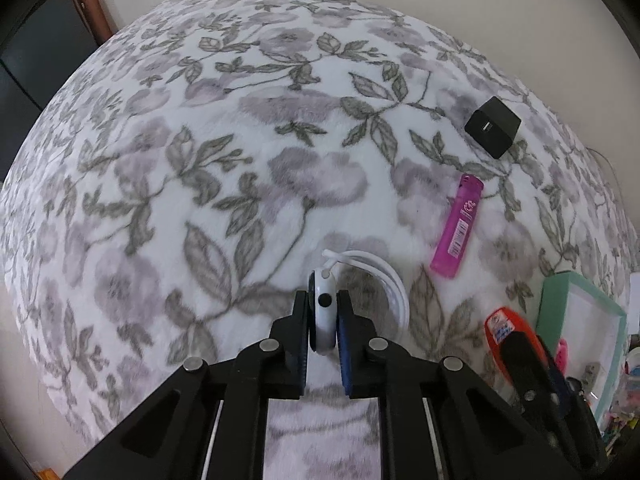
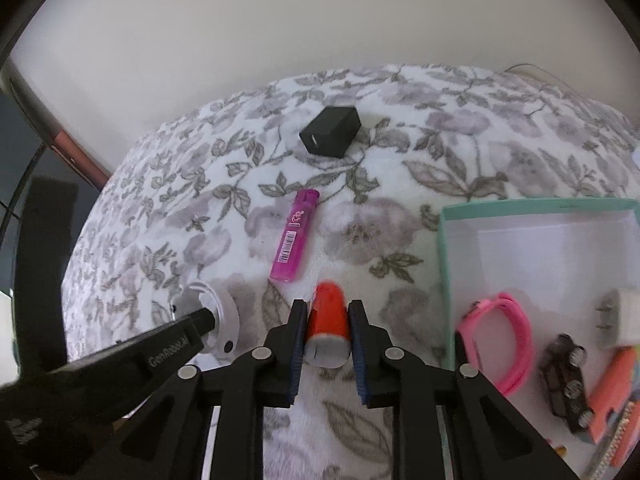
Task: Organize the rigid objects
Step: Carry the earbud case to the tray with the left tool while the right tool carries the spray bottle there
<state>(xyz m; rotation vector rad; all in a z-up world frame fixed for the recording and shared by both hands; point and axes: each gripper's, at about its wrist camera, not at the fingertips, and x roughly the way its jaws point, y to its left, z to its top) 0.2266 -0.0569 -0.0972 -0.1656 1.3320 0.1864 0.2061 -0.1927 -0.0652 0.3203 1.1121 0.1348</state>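
Observation:
My left gripper (image 1: 323, 312) is shut on a white smartwatch (image 1: 322, 320) held edge-on, its white strap (image 1: 384, 276) looping out to the right above the floral blanket (image 1: 200, 160). My right gripper (image 2: 327, 316) is shut on an orange-red cylinder with a grey cap (image 2: 328, 324), lifted off the blanket. The same cylinder (image 1: 508, 332) shows at the right of the left wrist view. In the right wrist view the left gripper (image 2: 208, 320) holds the watch (image 2: 224, 320) at the left. A pink lighter (image 1: 458, 226) (image 2: 295, 236) and a black charger cube (image 1: 494, 126) (image 2: 331, 131) lie further off.
An open teal-rimmed box (image 2: 442, 248) (image 1: 580, 280) stands at the right, holding a pink band (image 2: 504, 332), a white plug (image 2: 620, 316), a dark battery holder (image 2: 566, 384) and an orange item (image 2: 612, 392). A pale wall runs behind the bed; dark furniture stands at the left.

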